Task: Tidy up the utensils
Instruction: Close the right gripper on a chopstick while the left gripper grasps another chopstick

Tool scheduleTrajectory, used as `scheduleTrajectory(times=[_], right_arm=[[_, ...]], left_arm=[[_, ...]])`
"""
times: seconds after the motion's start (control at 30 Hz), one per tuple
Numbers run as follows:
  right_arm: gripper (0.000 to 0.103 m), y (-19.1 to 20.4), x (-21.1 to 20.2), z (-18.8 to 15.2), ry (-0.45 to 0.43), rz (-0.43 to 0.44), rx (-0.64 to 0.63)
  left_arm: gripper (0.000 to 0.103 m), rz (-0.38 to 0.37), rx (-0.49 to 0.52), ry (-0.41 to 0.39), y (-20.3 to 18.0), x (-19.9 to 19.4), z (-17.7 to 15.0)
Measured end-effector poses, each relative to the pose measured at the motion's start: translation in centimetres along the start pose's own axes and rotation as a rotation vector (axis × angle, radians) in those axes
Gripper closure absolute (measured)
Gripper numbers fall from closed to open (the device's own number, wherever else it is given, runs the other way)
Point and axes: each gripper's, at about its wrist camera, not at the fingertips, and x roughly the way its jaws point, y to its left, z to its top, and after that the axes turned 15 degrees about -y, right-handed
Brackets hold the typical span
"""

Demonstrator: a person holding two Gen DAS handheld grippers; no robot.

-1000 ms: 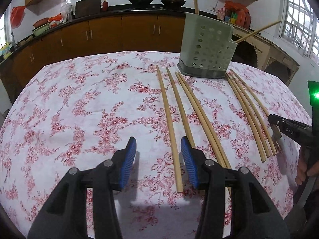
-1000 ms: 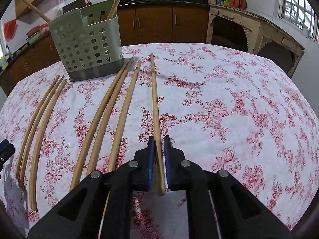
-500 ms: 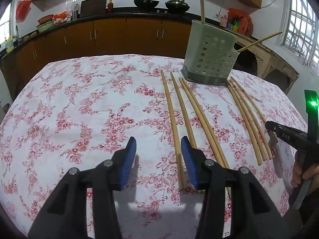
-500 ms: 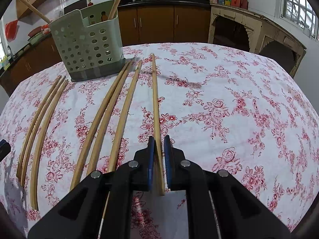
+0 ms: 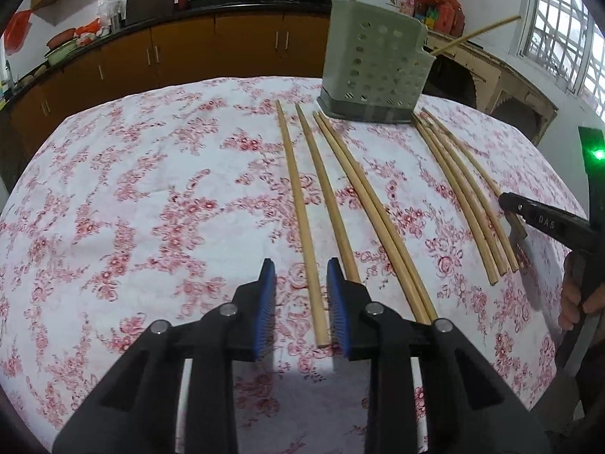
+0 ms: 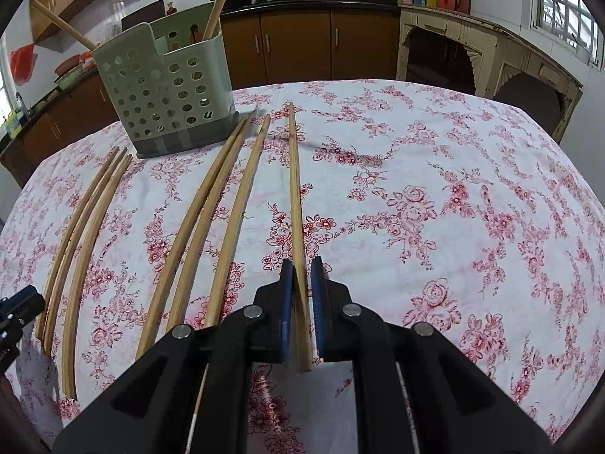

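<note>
Two grippers work a floral-clothed table (image 5: pixel 151 196) strewn with loose chopsticks, a perforated green holder (image 6: pixel 166 94) standing at the far side with a few sticks already upright in it. The left gripper (image 5: pixel 300 302) is closing its blue pads around the near end of the leftmost chopstick (image 5: pixel 302 219), which lies flat between the jaws, not yet pinched. The right gripper (image 6: pixel 301 299) is pressed together on the near end of the outermost chopstick (image 6: pixel 295 196) on its side; that stick's far end looks slightly raised over its shadow, though the lens distortion makes this uncertain. To do the step well, each stick is probably best squeezed square across its width, lifted cleanly off the cloth without nudging its neighbours, then tipped upright before lowering into the holder
</note>
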Motion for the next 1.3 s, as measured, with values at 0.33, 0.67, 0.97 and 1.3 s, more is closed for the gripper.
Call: scheduleTrajectory(times=[0.33, 0.67, 0.97, 1.3], right_arm=[[0.092, 0.1, 0.0, 0.0, 0.0, -0.004, -0.007], [0.092, 0.0, 0.0, -0.1, -0.001, -0.001, -0.004], [0.092, 0.0, 0.0, -0.1, -0.001, -0.001, -0.022], [0.092, -0.1, 0.5, 0.1, -0.002, -0.003, -0.033]], left_arm=[[0.094, 0.056, 0.039, 0.001, -0.3, 0.9, 0.3], [0.094, 0.057, 0.089, 0.012, -1.0, 1.8, 0.8], [0.093, 0.045, 0.144, 0.046, -1.3, 3.1, 1.8], [0.093, 0.066, 0.142, 0.02, -1.4, 4.2, 2.3]])
